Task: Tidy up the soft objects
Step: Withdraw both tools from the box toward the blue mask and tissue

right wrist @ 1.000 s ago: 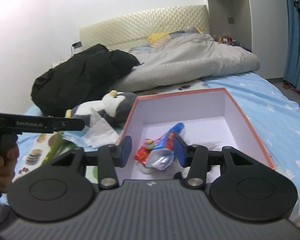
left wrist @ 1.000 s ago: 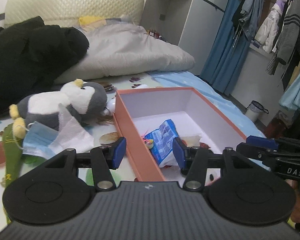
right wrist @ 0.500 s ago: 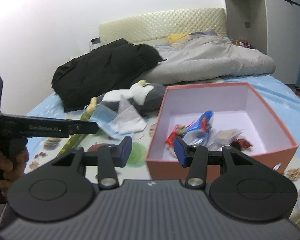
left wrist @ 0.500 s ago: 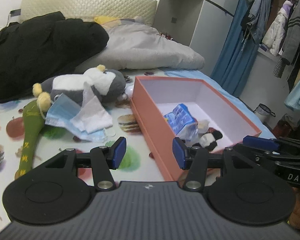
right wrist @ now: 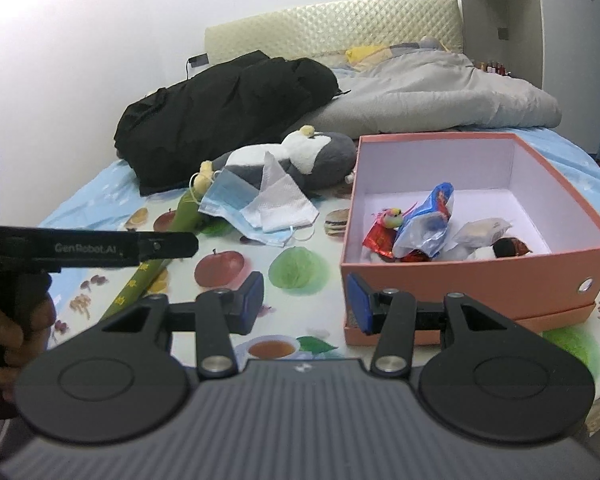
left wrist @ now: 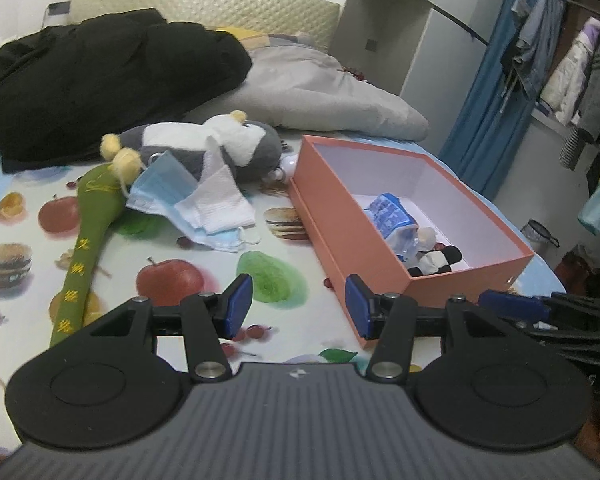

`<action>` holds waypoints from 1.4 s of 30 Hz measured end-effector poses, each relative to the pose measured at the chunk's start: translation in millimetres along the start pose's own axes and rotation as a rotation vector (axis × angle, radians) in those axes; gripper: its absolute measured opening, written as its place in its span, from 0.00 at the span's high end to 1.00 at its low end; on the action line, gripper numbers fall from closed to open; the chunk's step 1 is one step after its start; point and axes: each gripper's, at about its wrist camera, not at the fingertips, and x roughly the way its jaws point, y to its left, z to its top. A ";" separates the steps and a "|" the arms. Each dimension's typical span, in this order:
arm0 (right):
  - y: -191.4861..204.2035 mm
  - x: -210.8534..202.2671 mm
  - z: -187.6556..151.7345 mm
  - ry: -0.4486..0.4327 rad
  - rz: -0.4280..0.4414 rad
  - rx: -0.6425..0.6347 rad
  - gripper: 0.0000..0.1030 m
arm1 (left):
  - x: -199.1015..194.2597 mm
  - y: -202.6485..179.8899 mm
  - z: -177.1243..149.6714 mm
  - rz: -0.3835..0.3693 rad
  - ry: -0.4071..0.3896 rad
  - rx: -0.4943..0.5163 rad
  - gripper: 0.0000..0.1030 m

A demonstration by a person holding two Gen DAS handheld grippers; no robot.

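Orange cardboard box (right wrist: 476, 276) sits at your two o'clock, snack packets (right wrist: 428, 224) inside. Your left gripper (left wrist: 298, 306) and right gripper (right wrist: 306, 300) both hover partly spread, nothing between the pads. At eleven o'clock the penguin plush (left wrist: 220, 144) lies with a blue face mask (left wrist: 168, 188) and white tissue (left wrist: 220, 204) draped against it, touching a green stick toy (left wrist: 88, 232).
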 end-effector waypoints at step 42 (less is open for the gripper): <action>38.4 129.9 -13.5 0.078 0.042 -0.045 0.52 | 101.0 130.8 -18.8 0.081 0.055 -0.209 0.44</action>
